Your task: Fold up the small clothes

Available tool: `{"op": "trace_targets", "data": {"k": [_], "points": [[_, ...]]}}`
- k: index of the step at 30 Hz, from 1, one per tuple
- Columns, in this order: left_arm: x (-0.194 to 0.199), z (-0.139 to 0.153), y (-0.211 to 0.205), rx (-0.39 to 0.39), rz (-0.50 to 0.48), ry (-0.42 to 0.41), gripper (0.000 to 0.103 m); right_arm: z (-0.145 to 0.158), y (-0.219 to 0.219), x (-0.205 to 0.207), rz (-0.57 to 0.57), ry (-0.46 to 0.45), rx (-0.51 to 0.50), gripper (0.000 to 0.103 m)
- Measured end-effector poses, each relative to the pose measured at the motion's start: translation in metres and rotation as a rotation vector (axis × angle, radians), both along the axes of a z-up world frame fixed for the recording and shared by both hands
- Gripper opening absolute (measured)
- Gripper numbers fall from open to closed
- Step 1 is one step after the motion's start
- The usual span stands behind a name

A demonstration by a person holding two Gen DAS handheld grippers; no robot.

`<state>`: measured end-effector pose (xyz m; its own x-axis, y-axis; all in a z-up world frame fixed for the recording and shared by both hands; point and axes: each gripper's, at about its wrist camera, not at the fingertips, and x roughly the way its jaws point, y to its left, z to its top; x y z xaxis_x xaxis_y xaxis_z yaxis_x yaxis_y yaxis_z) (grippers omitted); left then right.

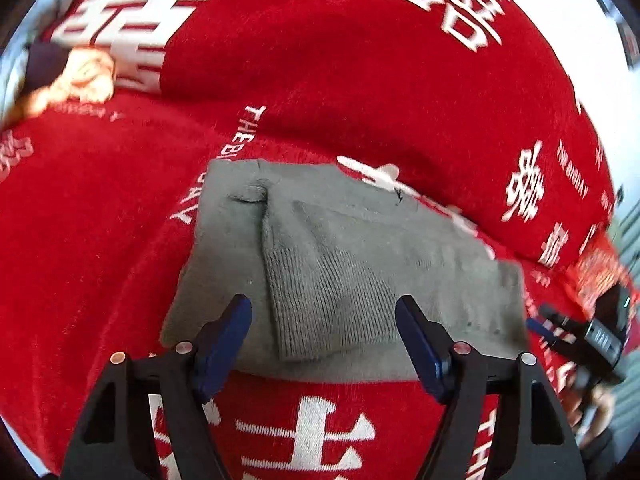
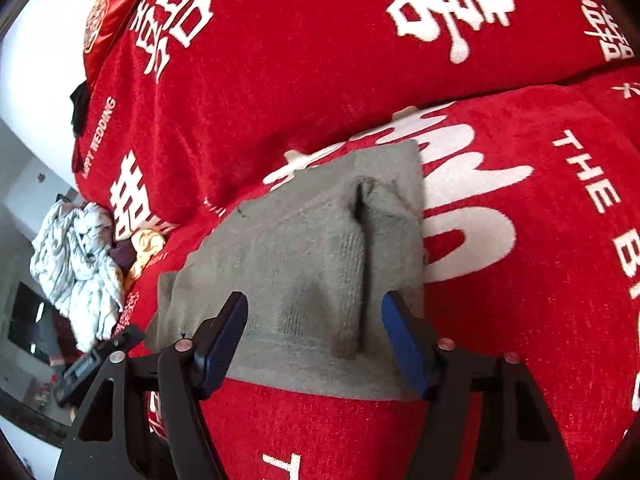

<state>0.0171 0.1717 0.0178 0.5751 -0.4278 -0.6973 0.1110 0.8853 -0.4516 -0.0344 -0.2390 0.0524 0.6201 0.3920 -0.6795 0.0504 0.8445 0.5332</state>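
A small grey knitted garment [image 1: 344,264] lies spread on a red cover with white lettering, one ribbed part folded over its middle. In the left wrist view my left gripper [image 1: 324,312] hovers over the garment's near edge, jaws wide apart and nothing pinched between them. The right wrist view shows the same grey garment [image 2: 304,264] with a raised fold down its middle. My right gripper [image 2: 314,308] stands open over its near edge, the pads not pressing on the cloth. The right gripper [image 1: 580,328] also appears at the right edge of the left wrist view.
The red cover [image 1: 360,80] bulges up behind the garment. A heap of pale clothes [image 2: 76,264] with a yellow piece [image 2: 148,244] lies at the far left. The yellow piece [image 1: 88,76] also lies at the upper left in the left wrist view.
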Motion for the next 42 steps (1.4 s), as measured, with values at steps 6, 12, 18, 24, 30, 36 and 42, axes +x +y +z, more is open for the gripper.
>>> {"op": "trace_targets", "data": {"k": [6,12,18,24,30,36,42], "points": [[0.026,-0.022,0.003,-0.071,-0.008,0.082,0.076,-0.013,0.009,0.010,0.037,0.037,-0.010,0.070],[0.017,-0.024,-0.014,-0.043,-0.083,0.096,0.076,-0.026,0.018,0.014,0.097,0.057,-0.025,0.048],[0.013,-0.027,-0.029,0.018,-0.139,0.143,0.016,-0.028,0.018,0.015,0.123,0.057,-0.042,0.009],[0.001,0.008,-0.017,-0.038,-0.122,0.038,0.012,-0.008,0.020,0.011,0.166,-0.009,0.003,0.007],[0.017,0.037,-0.006,-0.097,-0.032,-0.008,0.011,0.012,0.010,0.022,0.129,-0.073,0.132,0.007],[0.057,0.047,-0.008,-0.084,0.006,-0.005,0.011,0.030,0.002,0.050,0.071,-0.107,0.164,0.007],[0.098,0.041,-0.016,-0.062,0.022,0.012,0.011,0.034,0.001,0.091,0.015,-0.088,0.130,0.007]]}}
